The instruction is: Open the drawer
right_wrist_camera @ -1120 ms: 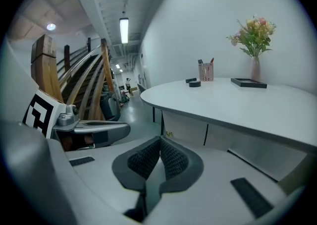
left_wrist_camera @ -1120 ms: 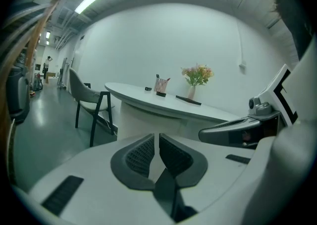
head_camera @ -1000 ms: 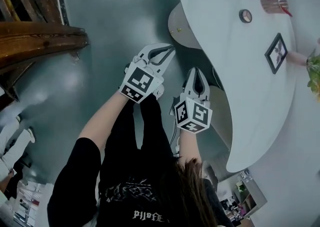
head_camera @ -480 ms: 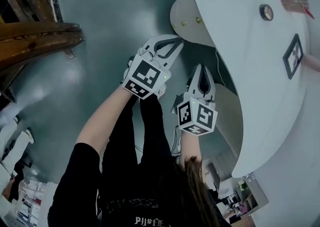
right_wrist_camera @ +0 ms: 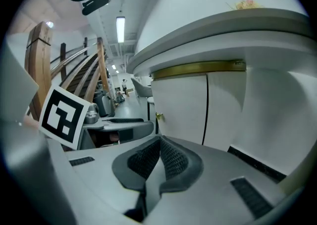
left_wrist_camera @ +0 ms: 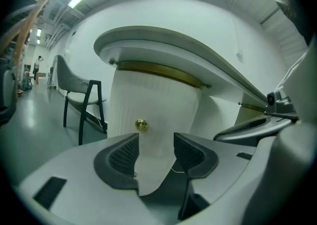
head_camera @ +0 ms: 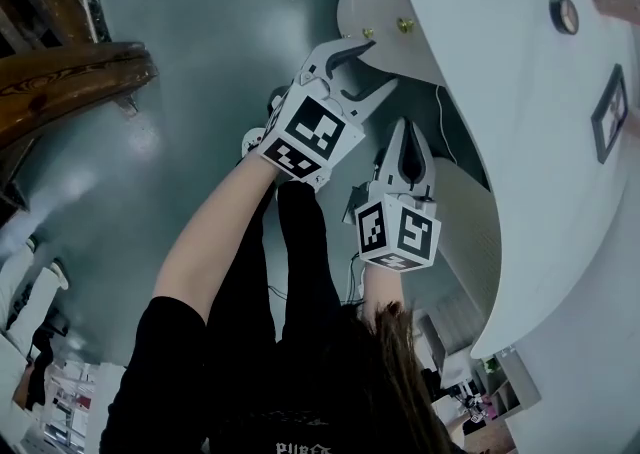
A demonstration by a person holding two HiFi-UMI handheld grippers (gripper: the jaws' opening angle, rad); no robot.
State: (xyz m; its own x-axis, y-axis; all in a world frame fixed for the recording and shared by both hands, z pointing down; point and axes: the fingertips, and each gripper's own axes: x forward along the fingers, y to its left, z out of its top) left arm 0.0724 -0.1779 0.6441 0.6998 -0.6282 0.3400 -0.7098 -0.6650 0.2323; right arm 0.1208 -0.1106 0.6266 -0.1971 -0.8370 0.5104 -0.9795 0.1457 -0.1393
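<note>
A white ribbed cabinet front [left_wrist_camera: 148, 100] stands under the curved white desk top [head_camera: 500, 72] and carries a small brass knob [left_wrist_camera: 141, 125]. The head view shows two brass knobs [head_camera: 404, 25] on that rounded front. My left gripper [left_wrist_camera: 154, 152] points at the front just below the knob; its jaws are opening and nothing is between them. In the head view the left gripper [head_camera: 380, 64] hangs close to the knobs without touching them. My right gripper [right_wrist_camera: 159, 157] is shut on nothing. Beside the left one, the right gripper [head_camera: 410, 134] faces a flat white panel [right_wrist_camera: 181, 105].
A grey chair with black legs [left_wrist_camera: 79, 95] stands left of the cabinet. A wooden stair rail [head_camera: 70, 72] runs at the left. A picture frame [head_camera: 610, 112] and a small round item [head_camera: 565, 14] lie on the desk top. A thin cable [head_camera: 441, 112] hangs under the desk.
Both grippers have sunk and come closer to the cabinet front. The left jaws, shut before, now stand apart.
</note>
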